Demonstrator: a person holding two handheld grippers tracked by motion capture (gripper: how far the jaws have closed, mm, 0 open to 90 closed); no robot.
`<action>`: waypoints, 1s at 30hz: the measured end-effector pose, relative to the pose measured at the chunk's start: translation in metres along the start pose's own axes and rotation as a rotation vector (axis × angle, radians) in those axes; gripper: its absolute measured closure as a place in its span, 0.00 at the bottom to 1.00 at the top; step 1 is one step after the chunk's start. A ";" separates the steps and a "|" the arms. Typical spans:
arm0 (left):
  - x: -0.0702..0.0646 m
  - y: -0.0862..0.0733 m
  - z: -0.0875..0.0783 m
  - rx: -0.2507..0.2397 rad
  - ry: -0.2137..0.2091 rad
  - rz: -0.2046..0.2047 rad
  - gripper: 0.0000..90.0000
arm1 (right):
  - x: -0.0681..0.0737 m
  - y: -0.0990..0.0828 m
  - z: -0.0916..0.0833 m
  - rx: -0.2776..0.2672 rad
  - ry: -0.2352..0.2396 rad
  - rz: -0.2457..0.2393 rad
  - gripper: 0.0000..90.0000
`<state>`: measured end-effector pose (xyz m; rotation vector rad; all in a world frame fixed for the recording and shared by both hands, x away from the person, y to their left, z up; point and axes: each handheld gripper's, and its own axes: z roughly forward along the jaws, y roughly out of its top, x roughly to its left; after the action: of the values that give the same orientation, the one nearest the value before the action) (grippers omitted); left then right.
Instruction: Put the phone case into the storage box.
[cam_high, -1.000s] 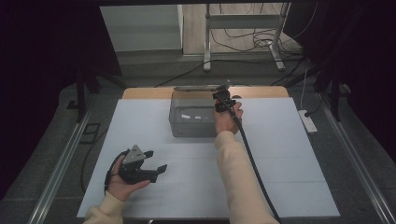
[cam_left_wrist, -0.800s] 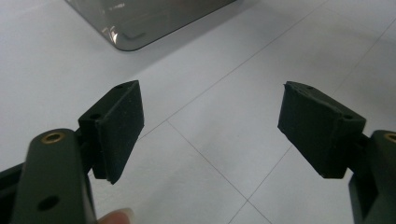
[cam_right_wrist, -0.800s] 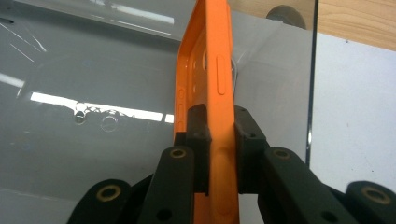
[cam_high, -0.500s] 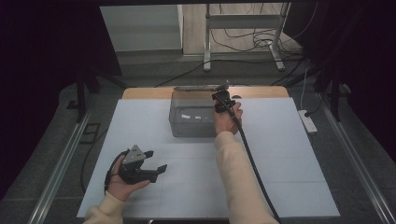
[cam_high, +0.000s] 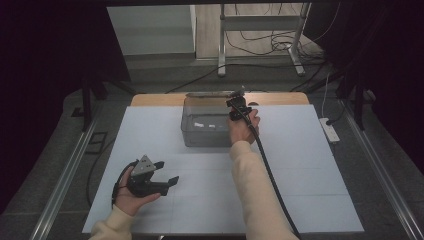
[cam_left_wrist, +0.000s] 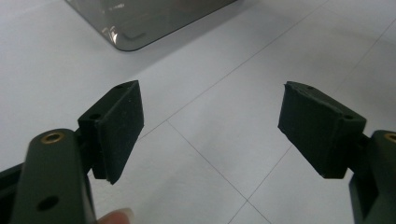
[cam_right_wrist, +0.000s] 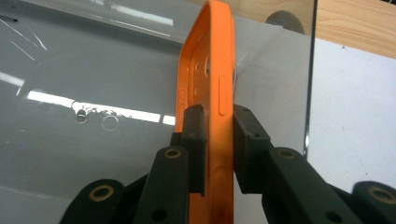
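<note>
An orange phone case (cam_right_wrist: 208, 56) stands on edge between the jaws of my right gripper (cam_right_wrist: 219, 116), over a grey see-through box (cam_right_wrist: 93, 70). Both pads touch the case's sides, though the jaws have just been opening a little. From above, the right gripper (cam_high: 235, 107) is at the right wall of the box (cam_high: 207, 127), at the far middle of the white mat (cam_high: 300, 175). My left gripper (cam_high: 166, 171) rests in a hand at the near left of the mat, open. Between its wide-apart pads (cam_left_wrist: 116, 126) lies bare mat, and a corner of the box (cam_left_wrist: 140, 23) sits beyond them.
A strip of wooden table (cam_high: 280, 98) shows behind the mat. A white power strip (cam_high: 330, 130) lies on the floor to the right. A metal stand (cam_high: 260, 35) with cables is on the floor beyond. The right gripper's cable (cam_high: 270, 175) trails along the forearm.
</note>
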<state>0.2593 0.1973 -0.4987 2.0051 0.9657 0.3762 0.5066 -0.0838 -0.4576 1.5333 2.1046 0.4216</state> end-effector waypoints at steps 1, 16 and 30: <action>0.000 0.000 0.000 0.000 0.000 0.001 0.24 | 0.000 0.000 0.000 0.000 -0.001 0.001 0.84; 0.000 0.001 0.000 -0.001 -0.001 0.002 0.24 | -0.002 0.002 -0.009 -0.030 0.001 -0.011 0.77; -0.001 0.001 0.001 0.001 -0.003 0.004 0.24 | -0.002 0.005 -0.018 -0.071 0.032 -0.018 0.62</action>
<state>0.2596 0.1961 -0.4982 2.0078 0.9606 0.3746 0.5011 -0.0835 -0.4397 1.4763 2.1033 0.5122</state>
